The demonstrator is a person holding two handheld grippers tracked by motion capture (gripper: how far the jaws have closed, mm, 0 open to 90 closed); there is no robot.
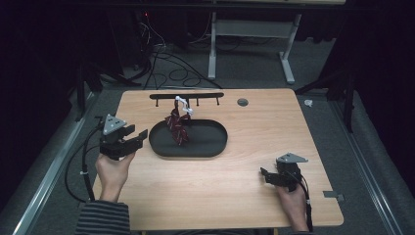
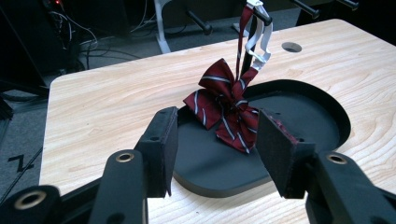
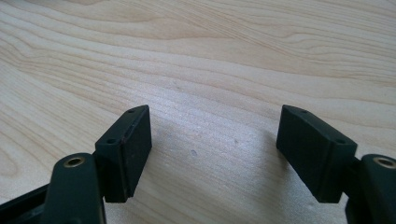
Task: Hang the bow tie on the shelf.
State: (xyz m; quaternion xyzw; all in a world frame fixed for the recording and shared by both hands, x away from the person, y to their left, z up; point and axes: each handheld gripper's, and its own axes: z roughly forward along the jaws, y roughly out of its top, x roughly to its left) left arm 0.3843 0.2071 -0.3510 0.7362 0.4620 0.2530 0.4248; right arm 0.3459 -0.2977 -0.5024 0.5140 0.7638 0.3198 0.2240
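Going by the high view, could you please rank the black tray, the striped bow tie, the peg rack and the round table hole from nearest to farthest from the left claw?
From the left claw:
1. Black tray, just beside it.
2. Striped bow tie, hanging over the tray's left half.
3. Peg rack, at the table's far edge.
4. Round table hole, right of the rack.

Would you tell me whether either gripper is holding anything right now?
Nothing is held: the left gripper stands open short of the bow tie, and the right gripper is open.

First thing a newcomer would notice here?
The red striped bow tie, hanging by its white strap from the black peg rack with its lower end on the black oval tray at the table's far middle. Next, the left gripper, open and aimed at it; the right gripper sits open over bare wood.
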